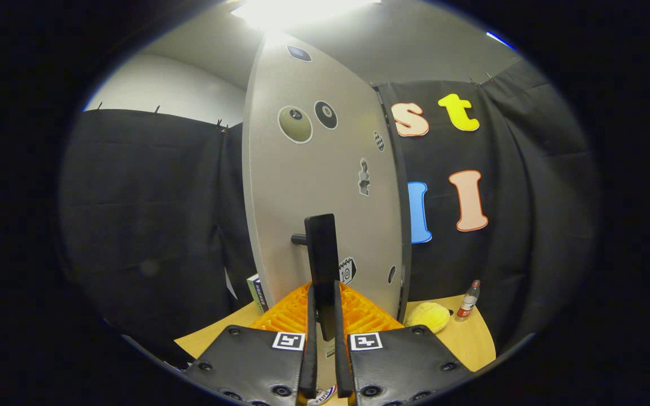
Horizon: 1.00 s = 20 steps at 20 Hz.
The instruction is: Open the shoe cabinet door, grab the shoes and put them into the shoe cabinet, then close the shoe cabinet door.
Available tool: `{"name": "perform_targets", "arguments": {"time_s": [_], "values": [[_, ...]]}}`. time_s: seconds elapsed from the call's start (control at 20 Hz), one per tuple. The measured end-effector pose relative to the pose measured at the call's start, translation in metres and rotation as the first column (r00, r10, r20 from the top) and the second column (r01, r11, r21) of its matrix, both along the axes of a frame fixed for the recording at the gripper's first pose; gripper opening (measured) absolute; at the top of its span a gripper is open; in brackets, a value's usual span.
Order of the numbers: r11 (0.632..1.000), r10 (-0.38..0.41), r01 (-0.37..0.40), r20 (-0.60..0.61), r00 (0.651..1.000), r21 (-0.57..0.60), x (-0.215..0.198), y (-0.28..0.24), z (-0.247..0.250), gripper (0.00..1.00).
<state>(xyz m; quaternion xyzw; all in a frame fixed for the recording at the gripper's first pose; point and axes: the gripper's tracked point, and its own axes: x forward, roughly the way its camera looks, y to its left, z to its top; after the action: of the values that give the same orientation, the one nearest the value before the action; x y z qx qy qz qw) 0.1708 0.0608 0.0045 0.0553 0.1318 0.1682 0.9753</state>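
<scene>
The grey shoe cabinet door (313, 186), dotted with stickers, stands upright right in front of me. Its black bar handle (321, 248) sticks out from the door face and runs down between my fingers. My gripper (324, 288) is shut on this handle, both fingers pressing its sides. The door's dark edge (401, 225) shows on the right. Below the door, just beyond the fingers, lies an orange ribbed surface (361, 316).
A wooden table (466, 341) carries a soft yellow object (427, 316) and a small bottle (469, 300) to the right of the door. A small box (257, 293) stands at the door's left foot. Black cloth walls close in behind.
</scene>
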Motion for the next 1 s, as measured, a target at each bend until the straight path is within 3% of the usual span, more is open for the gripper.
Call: {"name": "perform_targets", "arguments": {"time_s": [0.4,0.7,0.95,1.0], "values": [[0.986,-0.157,0.157,0.003,0.988,-0.061,-0.004,-0.047,0.001,0.14],[0.919,-0.360,0.366,0.067,0.931,-0.148,-0.020,-0.119,0.018,0.12],[0.923,-0.369,0.378,0.110,0.923,-0.069,-0.036,-0.113,0.038,0.08],[0.928,-0.360,0.368,0.117,0.926,-0.054,-0.040,-0.104,0.040,0.14]]}}
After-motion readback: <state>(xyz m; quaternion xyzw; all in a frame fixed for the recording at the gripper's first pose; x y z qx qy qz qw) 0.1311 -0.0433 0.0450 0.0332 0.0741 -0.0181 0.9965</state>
